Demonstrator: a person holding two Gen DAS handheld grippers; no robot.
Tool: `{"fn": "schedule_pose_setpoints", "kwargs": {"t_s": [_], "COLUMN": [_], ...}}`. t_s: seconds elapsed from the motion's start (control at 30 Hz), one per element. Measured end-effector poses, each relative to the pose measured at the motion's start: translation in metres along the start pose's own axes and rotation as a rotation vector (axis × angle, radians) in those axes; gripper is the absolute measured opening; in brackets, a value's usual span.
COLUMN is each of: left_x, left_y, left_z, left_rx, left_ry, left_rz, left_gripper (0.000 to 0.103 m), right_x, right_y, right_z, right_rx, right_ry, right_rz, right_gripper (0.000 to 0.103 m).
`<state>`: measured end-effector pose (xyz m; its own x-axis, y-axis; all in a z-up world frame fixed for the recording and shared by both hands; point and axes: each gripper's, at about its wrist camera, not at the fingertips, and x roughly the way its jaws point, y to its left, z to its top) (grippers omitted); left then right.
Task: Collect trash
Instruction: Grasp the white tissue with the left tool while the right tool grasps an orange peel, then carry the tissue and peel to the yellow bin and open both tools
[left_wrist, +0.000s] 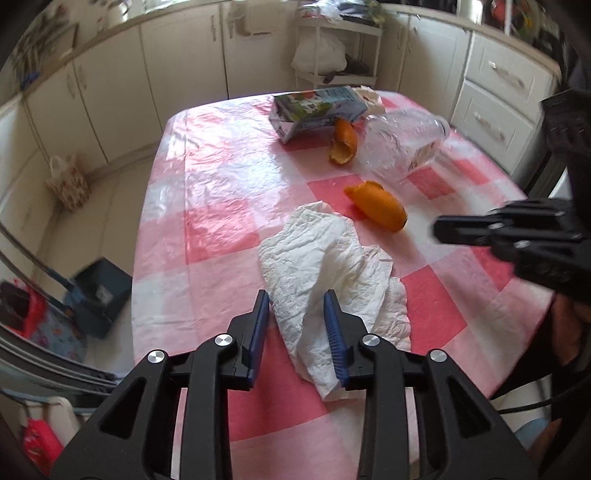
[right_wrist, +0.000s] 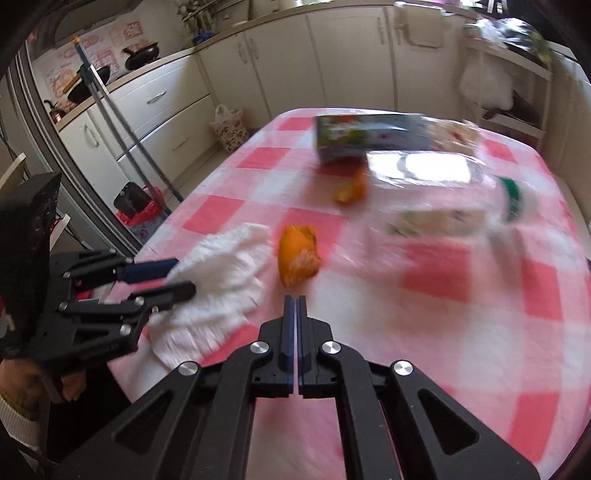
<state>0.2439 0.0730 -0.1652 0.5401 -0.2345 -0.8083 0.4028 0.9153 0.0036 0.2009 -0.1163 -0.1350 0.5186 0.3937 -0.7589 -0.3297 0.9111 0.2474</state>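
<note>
On the pink-checked worktop (left_wrist: 207, 229), the left tongs (left_wrist: 296, 295) stand released, their blue pads either side of a crumpled white napkin (left_wrist: 325, 254) without pressing it. Next lie two orange peels (left_wrist: 380, 206), a printed carton (left_wrist: 317, 107) whose writing is too blurred to read, and a clear plastic bottle (left_wrist: 402, 144). The right tongs (right_wrist: 295, 297) are clenched on nothing, just short of the nearer peel.

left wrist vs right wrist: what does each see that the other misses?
Left wrist only: dustpan on the floor, drawers at right.
Right wrist only: pans on the counter, mop handle, bottle's green cap.
Both: napkin between the left gripper jaws, two orange peels, carton, bottle, right gripper shut and empty.
</note>
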Motion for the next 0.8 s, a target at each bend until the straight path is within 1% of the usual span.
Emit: {"fn": "schedule_pose_setpoints", "kwargs": {"t_s": [0.03, 0.07, 0.1, 0.13, 0.2, 0.23, 0.33, 0.4, 0.43, 0.47, 0.5, 0.53, 0.7, 0.8], "left_x": [0.001, 0.001, 0.001, 0.000, -0.006, -0.009, -0.018, -0.023, -0.024, -0.024, -0.026, -0.027, -0.034, -0.035], "left_y": [-0.003, -0.003, -0.003, -0.003, -0.001, 0.000, 0.005, 0.006, 0.008, 0.009, 0.012, 0.014, 0.030, 0.040], "left_z": [0.001, 0.002, 0.002, 0.003, 0.002, 0.001, -0.001, -0.003, -0.003, -0.004, -0.005, -0.006, -0.011, -0.013], "left_rx": [0.003, -0.004, -0.019, -0.030, -0.074, -0.089, -0.134, -0.138, -0.140, -0.143, -0.146, -0.150, -0.172, -0.188], "left_ry": [0.003, 0.003, 0.007, 0.006, -0.018, -0.025, -0.048, -0.051, -0.050, -0.049, -0.049, -0.049, -0.053, -0.054], "left_rz": [-0.003, -0.014, -0.032, -0.043, -0.075, -0.082, -0.098, -0.085, -0.079, -0.075, -0.068, -0.064, -0.046, -0.040], "left_gripper": [0.029, 0.018, 0.011, 0.006, 0.004, 0.004, 0.004, 0.004, 0.004, 0.004, 0.004, 0.004, 0.004, 0.004], "right_x": [-0.003, -0.010, -0.015, -0.019, -0.028, -0.028, -0.030, -0.022, -0.016, -0.010, -0.004, -0.001, 0.033, 0.047], "right_y": [-0.004, -0.012, -0.018, -0.024, -0.035, -0.035, -0.035, -0.028, -0.024, -0.020, -0.015, -0.013, 0.003, 0.011], "right_z": [-0.002, -0.007, -0.011, -0.014, -0.018, -0.017, -0.014, -0.008, -0.006, -0.001, 0.003, 0.006, 0.030, 0.036], "right_rx": [0.009, 0.024, 0.039, 0.054, 0.087, 0.095, 0.104, 0.096, 0.094, 0.091, 0.082, 0.073, 0.077, 0.071], "right_ry": [-0.003, -0.009, -0.013, -0.018, -0.033, -0.039, -0.049, -0.036, -0.032, -0.032, -0.041, -0.045, -0.015, 0.009], "right_rz": [-0.005, -0.012, -0.019, -0.021, -0.022, -0.020, 0.005, 0.021, 0.028, 0.033, 0.033, 0.034, 0.066, 0.073], "right_gripper": [0.002, 0.002, 0.002, 0.001, 0.001, 0.001, 0.001, 0.003, 0.018, 0.045, 0.053, 0.055, 0.055, 0.053]}}
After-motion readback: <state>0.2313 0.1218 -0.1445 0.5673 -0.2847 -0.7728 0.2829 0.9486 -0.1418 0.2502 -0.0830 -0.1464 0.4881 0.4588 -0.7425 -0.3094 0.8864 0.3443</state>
